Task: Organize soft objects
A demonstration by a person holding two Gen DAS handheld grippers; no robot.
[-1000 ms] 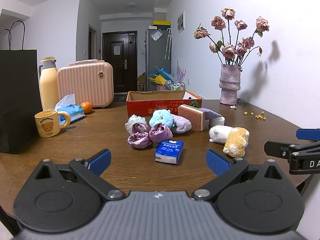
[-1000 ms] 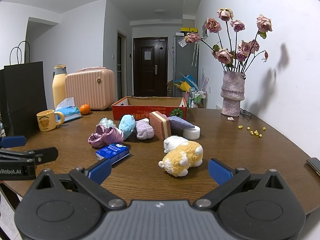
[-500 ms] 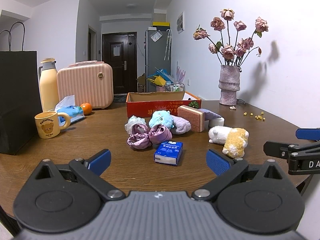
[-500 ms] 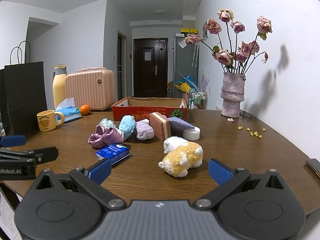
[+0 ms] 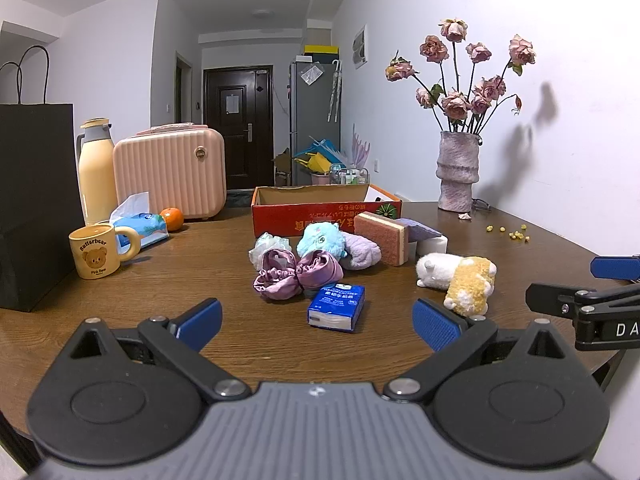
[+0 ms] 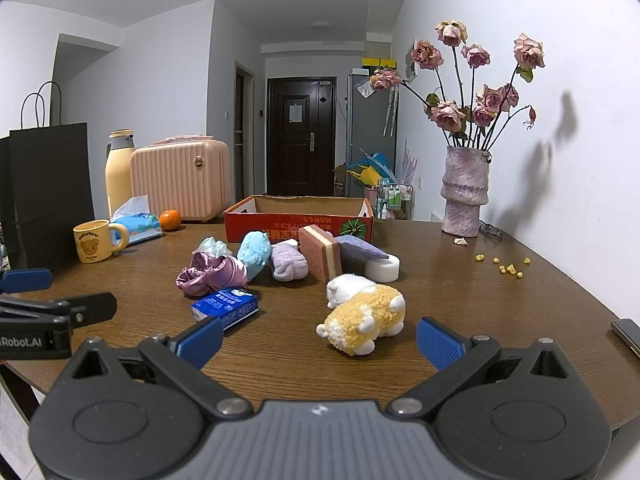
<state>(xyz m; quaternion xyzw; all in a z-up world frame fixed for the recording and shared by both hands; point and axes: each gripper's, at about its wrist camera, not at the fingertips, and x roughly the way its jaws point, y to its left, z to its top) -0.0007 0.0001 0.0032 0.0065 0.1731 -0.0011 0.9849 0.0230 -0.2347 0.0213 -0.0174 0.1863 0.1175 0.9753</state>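
Observation:
Soft things lie in a cluster mid-table: a purple satin scrunchie [image 5: 296, 276], a blue plush [image 5: 322, 240], a lilac sock [image 5: 360, 254], a pink sponge [image 5: 382, 236], a blue tissue pack [image 5: 338, 306] and a yellow-and-white plush [image 6: 364, 318]. An open red cardboard box [image 5: 316, 210] stands behind them. My left gripper [image 5: 318, 320] is open and empty, just short of the tissue pack. My right gripper [image 6: 320, 340] is open and empty, just short of the yellow plush.
A black paper bag [image 5: 36, 200], a bear mug [image 5: 98, 250], a tissue box [image 5: 140, 228], an orange [image 5: 172, 218], a yellow flask [image 5: 96, 168] and a pink case [image 5: 170, 168] stand at the left. A vase of roses [image 5: 458, 172] stands at the back right. A phone [image 6: 628, 336] lies at the right edge.
Both grippers have shifted only very slightly; the objects on the table have not moved.

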